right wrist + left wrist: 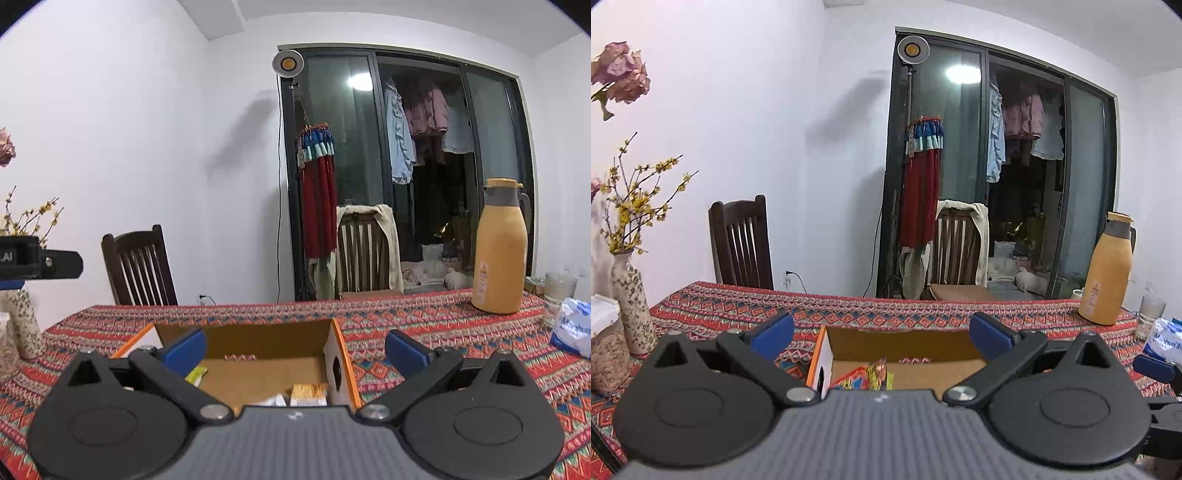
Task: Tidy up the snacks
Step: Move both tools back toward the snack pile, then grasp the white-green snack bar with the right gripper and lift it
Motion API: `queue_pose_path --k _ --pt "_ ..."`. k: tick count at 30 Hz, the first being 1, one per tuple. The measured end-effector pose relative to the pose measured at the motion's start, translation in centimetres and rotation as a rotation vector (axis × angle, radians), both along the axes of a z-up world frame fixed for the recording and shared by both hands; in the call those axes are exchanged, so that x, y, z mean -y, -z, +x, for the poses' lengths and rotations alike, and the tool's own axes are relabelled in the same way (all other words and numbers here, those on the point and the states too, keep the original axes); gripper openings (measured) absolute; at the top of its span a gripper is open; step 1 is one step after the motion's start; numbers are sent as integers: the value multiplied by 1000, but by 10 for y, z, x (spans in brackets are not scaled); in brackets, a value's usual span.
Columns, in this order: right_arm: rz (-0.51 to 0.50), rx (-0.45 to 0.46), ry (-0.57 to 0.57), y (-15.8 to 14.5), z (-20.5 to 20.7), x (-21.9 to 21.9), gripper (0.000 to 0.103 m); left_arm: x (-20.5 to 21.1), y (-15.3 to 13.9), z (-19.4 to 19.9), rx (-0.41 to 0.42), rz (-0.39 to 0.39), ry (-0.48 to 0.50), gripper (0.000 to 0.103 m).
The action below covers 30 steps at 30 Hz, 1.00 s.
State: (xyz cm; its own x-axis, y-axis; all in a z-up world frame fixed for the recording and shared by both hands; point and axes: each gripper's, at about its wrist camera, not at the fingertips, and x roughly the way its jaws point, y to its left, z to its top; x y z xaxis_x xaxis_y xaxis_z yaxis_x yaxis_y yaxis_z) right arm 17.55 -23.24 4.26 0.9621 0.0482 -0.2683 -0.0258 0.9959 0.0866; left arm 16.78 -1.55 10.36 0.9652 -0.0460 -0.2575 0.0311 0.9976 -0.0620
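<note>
An open cardboard box [901, 341] with an orange-and-white outside sits on the patterned tablecloth just ahead of both grippers. Colourful snack packets [871, 376] lie at its near left; in the right wrist view I see a yellow-green packet [195, 374] and orange-white packets [308, 394] inside the box [258, 339]. My left gripper [882, 332] is open above the box's near edge, nothing between its blue pads. My right gripper [295, 349] is open too, spanning the box's right wall and holding nothing. The left gripper's body [37, 258] shows at the far left of the right wrist view.
A tall orange thermos [500, 247] stands at the back right, with a glass jar [559, 295] and a white-blue tissue pack [572, 328] beyond it. A floral vase [631, 306] and a food jar [607, 350] stand at the left. Two wooden chairs [742, 243] sit behind the table.
</note>
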Motion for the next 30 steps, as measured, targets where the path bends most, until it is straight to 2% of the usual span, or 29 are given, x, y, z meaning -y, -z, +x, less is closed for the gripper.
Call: queue_pose_path --k 17,27,30 --pt "4 -155 38 61 -60 32 103 -28 75 -46 -139 9 4 103" --pt "26 -218 59 84 -74 50 103 -35 130 -49 -195 43 -15 103" --pt "26 -230 64 88 -77 54 103 -39 133 -47 -190 26 -10 103"
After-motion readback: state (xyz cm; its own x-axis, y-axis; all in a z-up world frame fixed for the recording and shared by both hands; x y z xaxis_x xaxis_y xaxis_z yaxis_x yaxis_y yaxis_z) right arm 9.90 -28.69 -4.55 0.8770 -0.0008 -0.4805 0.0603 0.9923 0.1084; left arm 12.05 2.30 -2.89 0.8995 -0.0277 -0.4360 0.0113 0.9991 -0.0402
